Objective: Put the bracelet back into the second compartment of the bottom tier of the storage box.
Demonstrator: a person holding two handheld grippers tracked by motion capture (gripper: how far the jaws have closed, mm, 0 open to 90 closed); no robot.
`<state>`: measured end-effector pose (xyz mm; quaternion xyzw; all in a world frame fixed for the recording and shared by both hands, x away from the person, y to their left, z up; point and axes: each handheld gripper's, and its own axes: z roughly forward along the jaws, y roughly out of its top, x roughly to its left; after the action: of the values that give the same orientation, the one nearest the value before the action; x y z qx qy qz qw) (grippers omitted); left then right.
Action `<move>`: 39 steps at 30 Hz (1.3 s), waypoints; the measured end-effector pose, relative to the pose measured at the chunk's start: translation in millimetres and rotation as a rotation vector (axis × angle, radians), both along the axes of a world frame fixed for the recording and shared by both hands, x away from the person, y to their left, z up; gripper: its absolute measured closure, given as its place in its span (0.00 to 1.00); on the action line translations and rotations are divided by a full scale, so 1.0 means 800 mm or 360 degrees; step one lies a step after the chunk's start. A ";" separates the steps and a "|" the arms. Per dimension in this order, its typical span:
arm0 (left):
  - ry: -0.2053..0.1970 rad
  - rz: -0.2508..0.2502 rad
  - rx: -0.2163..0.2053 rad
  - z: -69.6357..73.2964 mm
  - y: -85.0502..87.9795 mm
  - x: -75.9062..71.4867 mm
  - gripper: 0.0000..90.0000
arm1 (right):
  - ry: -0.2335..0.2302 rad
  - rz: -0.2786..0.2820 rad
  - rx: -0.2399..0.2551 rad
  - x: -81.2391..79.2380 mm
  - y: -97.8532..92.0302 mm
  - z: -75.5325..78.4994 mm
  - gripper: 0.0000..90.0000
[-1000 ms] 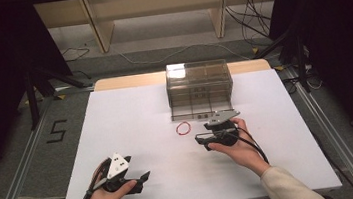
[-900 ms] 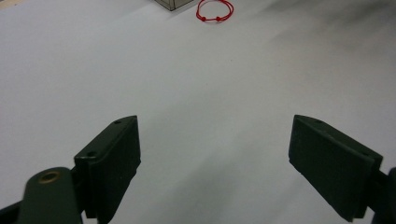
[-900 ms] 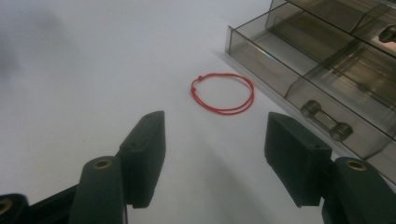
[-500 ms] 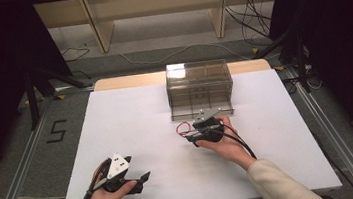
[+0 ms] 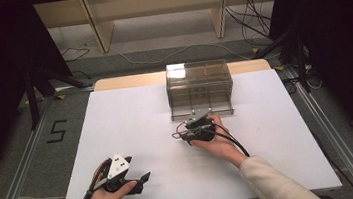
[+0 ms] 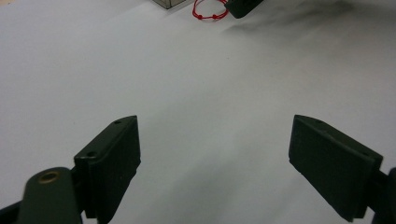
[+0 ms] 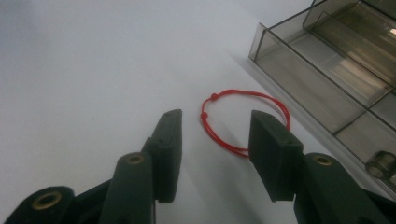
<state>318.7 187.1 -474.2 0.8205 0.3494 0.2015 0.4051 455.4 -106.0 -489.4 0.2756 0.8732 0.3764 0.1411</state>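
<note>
My right tool (image 7: 212,140) has slid left across the desk (image 5: 131,119) to the red string bracelet (image 7: 243,119) lying beside the clear drawer box (image 5: 198,82), jaws released astride its near edge, so a grasp looks imminent; my left tool (image 6: 215,154) rests released.

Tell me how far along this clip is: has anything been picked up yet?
Nothing is lifted yet. The red bracelet lies flat on the table beside the clear box, whose drawer sits pulled out. In hand: the right gripper is open, jaws straddling the near side of the loop. Left: closing on it and lifting. The left gripper rests open near the table edge.
</note>
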 end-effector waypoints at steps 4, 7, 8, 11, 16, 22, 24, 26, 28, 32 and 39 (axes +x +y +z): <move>0.0001 0.0002 0.0000 0.000 0.000 0.000 0.18 | 0.0009 0.0018 -0.0001 0.004 0.006 -0.004 0.66; 0.0000 0.0003 -0.0002 0.000 0.000 0.000 0.18 | 0.0002 0.0022 0.0019 0.006 0.009 -0.006 0.68; 0.0000 0.0003 -0.0002 0.000 0.000 0.000 0.18 | 0.0003 0.0022 0.0022 0.007 0.010 -0.006 0.69; 0.0000 0.0002 -0.0001 0.000 0.000 0.000 0.18 | 0.0012 0.0039 0.0023 0.009 0.014 -0.008 0.73; 0.0001 0.0001 -0.0002 0.000 0.001 0.000 0.18 | 0.0033 0.0044 0.0033 0.011 0.019 -0.010 0.76; 0.0000 -0.0007 0.0000 -0.001 0.000 0.000 0.18 | 0.0034 0.0053 0.0048 0.013 0.020 -0.011 0.81; -0.0001 -0.0008 0.0000 -0.001 0.000 0.000 0.18 | 0.0039 0.0057 0.0053 0.013 0.021 -0.011 0.84; -0.0002 -0.0010 0.0000 -0.001 0.000 0.000 0.18 | 0.0043 0.0058 0.0058 0.013 0.021 -0.011 0.86; -0.0001 -0.0012 0.0000 -0.001 0.000 0.000 0.18 | 0.0060 0.0055 0.0085 0.015 0.019 -0.012 0.91; -0.0002 -0.0015 -0.0001 -0.001 0.000 0.000 0.18 | 0.0100 0.0032 0.0117 0.019 0.016 -0.013 0.95; 0.0001 -0.0018 0.0000 -0.001 0.000 0.000 0.18 | 0.0130 0.0032 0.0128 0.021 0.014 -0.013 0.97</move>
<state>319.1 187.0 -475.0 0.8225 0.3449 0.1992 0.4060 471.8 -94.7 -499.6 0.2874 0.8651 0.4010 0.0903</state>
